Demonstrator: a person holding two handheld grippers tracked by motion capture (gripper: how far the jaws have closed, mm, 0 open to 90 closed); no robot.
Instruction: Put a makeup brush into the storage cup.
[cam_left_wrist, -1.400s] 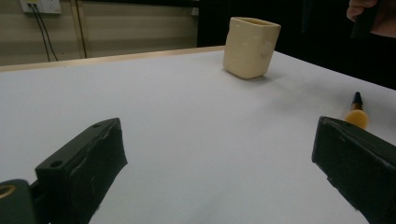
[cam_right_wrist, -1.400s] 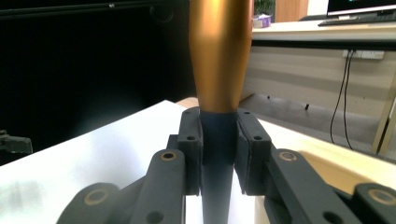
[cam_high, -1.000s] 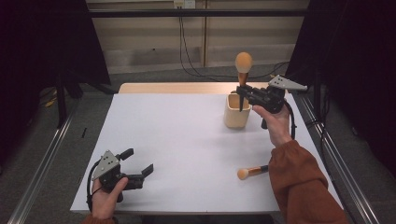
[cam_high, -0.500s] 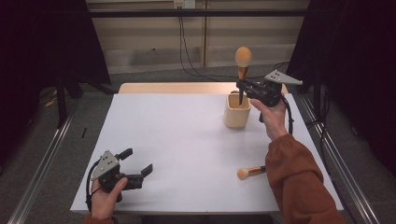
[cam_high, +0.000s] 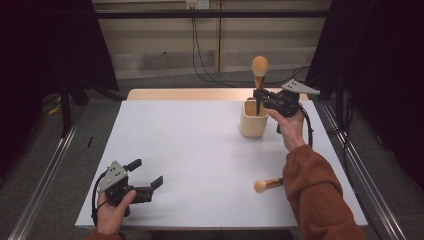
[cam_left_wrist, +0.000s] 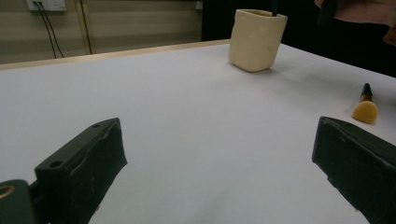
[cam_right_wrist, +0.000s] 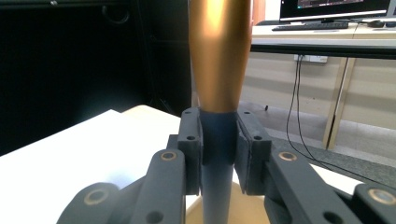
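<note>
In the high view the right claw (cam_high: 258, 94) has come down and a little forward compared with a second ago, so the makeup brush (cam_high: 259, 75) it carries upright, bristle head on top, now has the lower end of its dark handle dipping inside the rim of the cream holder cup (cam_high: 254, 120) near the worktop's (cam_high: 200, 150) far right; I judge the insertion as well under way, with only the release left for this brush. The right forearm in its rust sleeve (cam_high: 315, 185) reaches forward over the worktop, wrist bent so the claw points left and level. A second brush (cam_high: 267, 185) lies flat on the near right, just beside that sleeve, not yet handled. The left claw (cam_high: 148, 177) rests low at the near left corner, unchanged and spread open. In the left gripper view, its jaws stand wide with bare worktop between them, the cup (cam_left_wrist: 257, 39) far ahead and the lying brush (cam_left_wrist: 365, 109) at right. In the right gripper view, both pads clench the dark handle (cam_right_wrist: 217, 149) just under the copper ferrule (cam_right_wrist: 219, 56).
</note>
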